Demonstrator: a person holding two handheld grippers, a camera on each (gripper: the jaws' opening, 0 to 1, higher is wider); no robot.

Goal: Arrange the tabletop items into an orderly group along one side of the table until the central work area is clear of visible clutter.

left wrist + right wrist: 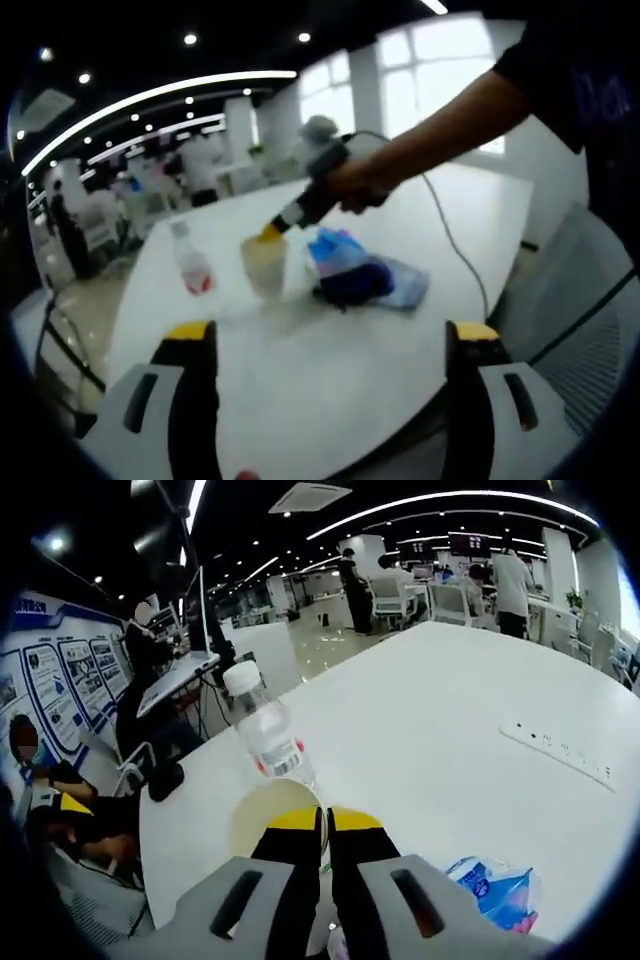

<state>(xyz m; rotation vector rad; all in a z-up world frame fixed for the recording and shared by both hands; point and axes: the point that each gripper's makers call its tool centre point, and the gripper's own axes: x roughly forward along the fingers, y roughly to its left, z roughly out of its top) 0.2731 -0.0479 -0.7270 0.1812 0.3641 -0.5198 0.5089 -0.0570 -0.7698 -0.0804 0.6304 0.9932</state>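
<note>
A translucent pale cup point(263, 266) stands near the middle of the white table point(330, 390). To its left is a clear bottle point(190, 262) with a red label. On its right lies a blue packet point(338, 250) with a dark item point(350, 285) and a clear bag point(408, 285). My left gripper point(332, 335) hangs open over the near table edge, holding nothing. Held by a hand, my right gripper point(270, 232) pinches the cup's rim. In the right gripper view, that gripper point(325, 825) is shut on the cup point(262, 825). The bottle point(265, 730) stands just behind it and the packet point(500, 892) lies at lower right.
A white power strip point(560, 750) lies on the table point(450, 680) to the right. A cable point(455, 245) trails across the tabletop from the right gripper. A mesh chair point(600, 320) stands by the table's right edge. People and desks fill the room beyond.
</note>
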